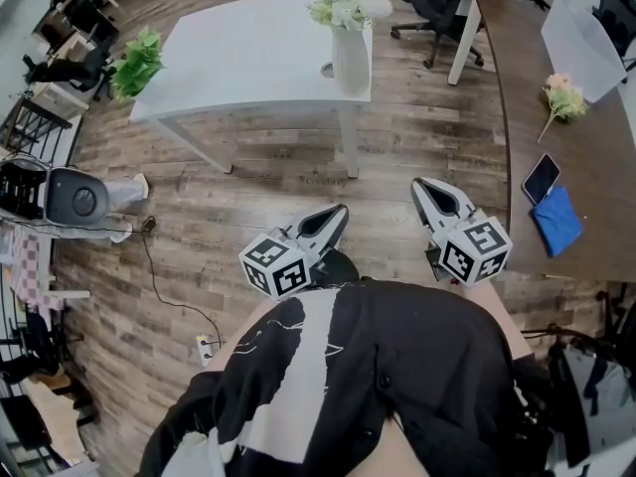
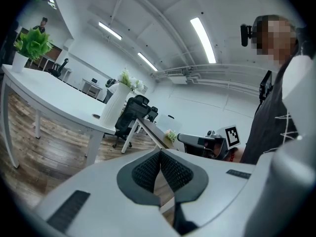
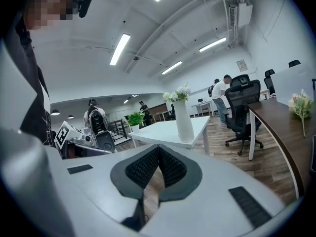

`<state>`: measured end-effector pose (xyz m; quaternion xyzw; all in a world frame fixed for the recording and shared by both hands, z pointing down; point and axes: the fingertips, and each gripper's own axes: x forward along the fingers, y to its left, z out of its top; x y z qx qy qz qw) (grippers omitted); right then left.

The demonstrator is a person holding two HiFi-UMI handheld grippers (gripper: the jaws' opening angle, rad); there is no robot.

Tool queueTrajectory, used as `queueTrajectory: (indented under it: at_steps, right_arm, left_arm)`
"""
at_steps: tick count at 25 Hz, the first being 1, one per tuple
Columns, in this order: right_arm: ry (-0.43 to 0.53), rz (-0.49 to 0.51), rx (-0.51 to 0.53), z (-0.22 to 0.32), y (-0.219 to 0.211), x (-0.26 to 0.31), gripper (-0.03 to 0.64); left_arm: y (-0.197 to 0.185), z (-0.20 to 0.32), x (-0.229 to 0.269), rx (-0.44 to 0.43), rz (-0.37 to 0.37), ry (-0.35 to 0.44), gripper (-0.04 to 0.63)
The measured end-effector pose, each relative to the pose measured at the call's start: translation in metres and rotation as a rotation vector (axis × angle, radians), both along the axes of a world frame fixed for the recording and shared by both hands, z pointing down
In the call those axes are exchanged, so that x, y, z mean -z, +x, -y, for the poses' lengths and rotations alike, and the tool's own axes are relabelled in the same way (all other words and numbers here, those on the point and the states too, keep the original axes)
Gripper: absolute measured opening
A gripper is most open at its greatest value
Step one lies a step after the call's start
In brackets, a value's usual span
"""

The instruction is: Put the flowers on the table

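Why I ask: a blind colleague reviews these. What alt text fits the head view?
Shut and empty, the left claw and right claw hover over a wooden floor before a white table bearing a white vase of flowers. At right, a brown desk holds a loose flower sprig, a phone and a blue cloth.

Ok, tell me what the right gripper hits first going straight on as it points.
Most likely the white table, at its near edge just left of the vase, with only open floor before it. The right gripper tips slightly down, so it might strike lower, on a leg; depth is unclear.
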<state>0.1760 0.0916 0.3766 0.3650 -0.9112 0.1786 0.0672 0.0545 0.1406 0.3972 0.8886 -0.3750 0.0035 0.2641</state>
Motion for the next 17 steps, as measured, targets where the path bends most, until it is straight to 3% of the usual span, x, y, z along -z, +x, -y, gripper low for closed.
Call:
queueTrajectory:
  at_steps: [17]
  right_arm:
    - [0.012, -0.015, 0.013, -0.013, -0.004, 0.003, 0.017]
  left_arm:
    - [-0.004, -0.009, 0.006, 0.008, -0.011, 0.026, 0.015]
